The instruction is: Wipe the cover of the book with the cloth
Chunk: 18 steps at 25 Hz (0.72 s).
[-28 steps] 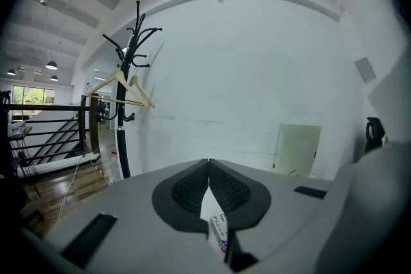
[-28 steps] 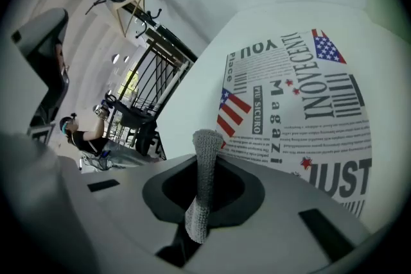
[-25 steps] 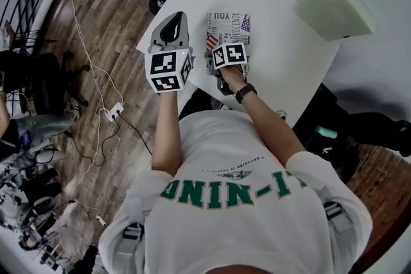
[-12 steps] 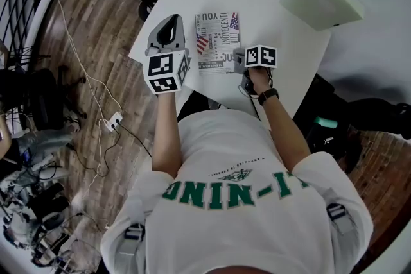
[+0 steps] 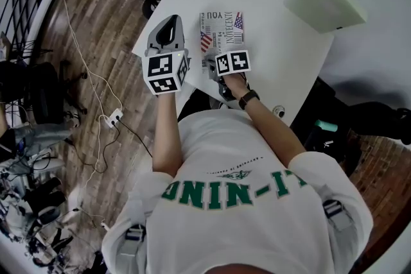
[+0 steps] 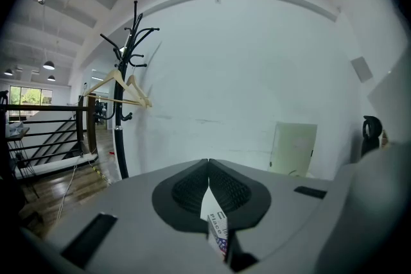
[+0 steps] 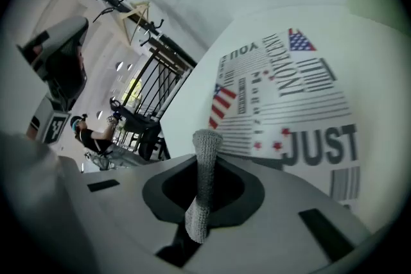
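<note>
Book [image 5: 223, 27]: lies just ahead of the cloth [image 7: 203, 184], long side pointing away.
Right gripper [image 7: 205, 154]: nearer, pinches cloth.
Left gripper [image 6: 209, 165]: beside book, pinches a printed slip [image 6: 216, 225].

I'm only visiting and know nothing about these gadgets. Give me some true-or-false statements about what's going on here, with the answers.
1. The right gripper holds a grey cloth over the book. True.
2. The book lies on the floor. False: it lies on the white table.
3. The left gripper is wide open. False: it is shut on a thin printed slip.
4. The book's cover shows small flags and the word JUST. True.
5. A pale green block sits on top of the book. False: it sits apart from the book, near the table's far corner.
</note>
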{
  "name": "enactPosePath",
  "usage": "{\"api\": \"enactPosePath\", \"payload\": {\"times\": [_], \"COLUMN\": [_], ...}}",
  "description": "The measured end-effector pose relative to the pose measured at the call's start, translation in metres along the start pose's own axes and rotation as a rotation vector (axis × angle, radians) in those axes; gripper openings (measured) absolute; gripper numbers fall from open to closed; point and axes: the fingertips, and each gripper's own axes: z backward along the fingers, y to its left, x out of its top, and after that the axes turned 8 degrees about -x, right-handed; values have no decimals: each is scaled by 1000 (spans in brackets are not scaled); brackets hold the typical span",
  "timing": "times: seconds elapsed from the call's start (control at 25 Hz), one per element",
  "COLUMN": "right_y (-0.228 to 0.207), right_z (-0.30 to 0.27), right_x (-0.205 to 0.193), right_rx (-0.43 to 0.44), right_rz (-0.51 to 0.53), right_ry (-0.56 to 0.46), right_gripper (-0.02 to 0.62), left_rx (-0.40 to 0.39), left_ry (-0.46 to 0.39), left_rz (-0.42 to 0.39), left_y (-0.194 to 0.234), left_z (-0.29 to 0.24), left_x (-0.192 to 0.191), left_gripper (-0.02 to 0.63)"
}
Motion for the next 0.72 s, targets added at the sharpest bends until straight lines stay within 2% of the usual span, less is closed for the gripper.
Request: {"api": "enactPosePath", "payload": {"times": [0.12,0.24,0.44,0.72], "right_y": [28,26,-12,-98], "right_z": [-19,-22,-4,52], "right_x": [-12,-12,-8,-16], "right_rx": [19,-15,-76,-181], "right_rz": [88,101,16,-171], "right_ry": [27,22,-12,-120], "right_gripper": [32,32,32,32], "left_rx": [21,35,28,-56], "left_ry": [-1,0,9,-7], "left_rz": [-2,-5,-9,-14], "left_y": [6,11,9,-25], "left_z": [9,16,17,0], "left_x": [1,0,-5,1], "left_gripper": [15,15,15,15]}}
